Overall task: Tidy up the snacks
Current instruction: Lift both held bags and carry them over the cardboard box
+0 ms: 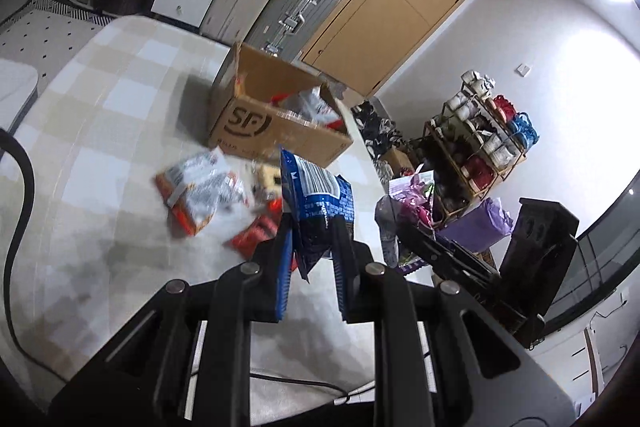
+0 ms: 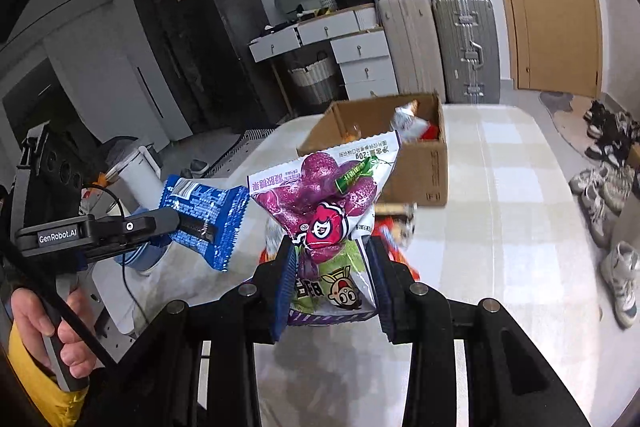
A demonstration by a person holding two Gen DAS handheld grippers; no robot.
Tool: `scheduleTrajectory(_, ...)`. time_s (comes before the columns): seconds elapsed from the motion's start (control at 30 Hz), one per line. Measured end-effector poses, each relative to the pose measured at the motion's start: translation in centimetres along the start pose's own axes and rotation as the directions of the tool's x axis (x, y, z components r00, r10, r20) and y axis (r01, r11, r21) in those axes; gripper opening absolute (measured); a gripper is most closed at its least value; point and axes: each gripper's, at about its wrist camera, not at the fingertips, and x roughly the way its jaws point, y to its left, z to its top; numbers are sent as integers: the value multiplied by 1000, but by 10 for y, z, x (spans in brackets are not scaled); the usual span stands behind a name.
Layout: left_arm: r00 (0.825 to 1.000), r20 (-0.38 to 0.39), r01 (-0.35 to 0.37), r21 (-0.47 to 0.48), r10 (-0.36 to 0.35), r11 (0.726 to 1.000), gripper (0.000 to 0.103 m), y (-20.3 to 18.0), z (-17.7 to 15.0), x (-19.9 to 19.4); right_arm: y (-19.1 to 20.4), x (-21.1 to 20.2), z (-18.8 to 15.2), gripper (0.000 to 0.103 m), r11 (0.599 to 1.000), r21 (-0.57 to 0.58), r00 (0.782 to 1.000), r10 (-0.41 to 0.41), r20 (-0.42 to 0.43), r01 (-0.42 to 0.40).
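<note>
- Left gripper [image 1: 312, 227] has its fingers pinched tight on a blue snack packet [image 1: 316, 195], held up off the bench [image 1: 100, 131].
- Right gripper [image 2: 332, 259] is clamped on a purple candy bag [image 2: 320, 195], also in the air, near the bench's front edge.
- The cardboard box [image 1: 256, 131] sits toward the far edge, open, with a few packets already inside.
- Loose snacks [image 1: 196, 191] lie mid-bench, between the box and the grippers.
- Tip, I'd say: carry each bag right over the opening, clear the near wall first, one hand at a time so they don't bump, then let go low so nothing bounces out.
</note>
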Motion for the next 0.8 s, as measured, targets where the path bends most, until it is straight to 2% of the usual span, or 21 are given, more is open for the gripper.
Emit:
scheduleTrajectory(0.2, 1000, 5, -5, 13, 5, 1000, 15, -12, 36, 13, -1, -1, 35, 35, 999, 32, 999, 25, 42, -26)
scheduleTrajectory(0.43, 998, 8, -55, 37, 54, 998, 15, -18, 85, 43, -7, 18, 76, 35, 999, 49, 998, 20, 55, -22)
scheduleTrajectory(0.57, 996, 10, -93, 61, 93, 994, 15, -19, 111, 66, -14, 42, 100, 35, 999, 52, 999, 5, 42, -7)
scheduleTrajectory(0.8, 993, 0, -118, 72, 118, 990, 15, -11, 158, 115, -34, 98, 136, 35, 999, 36, 999, -34, 1, 34)
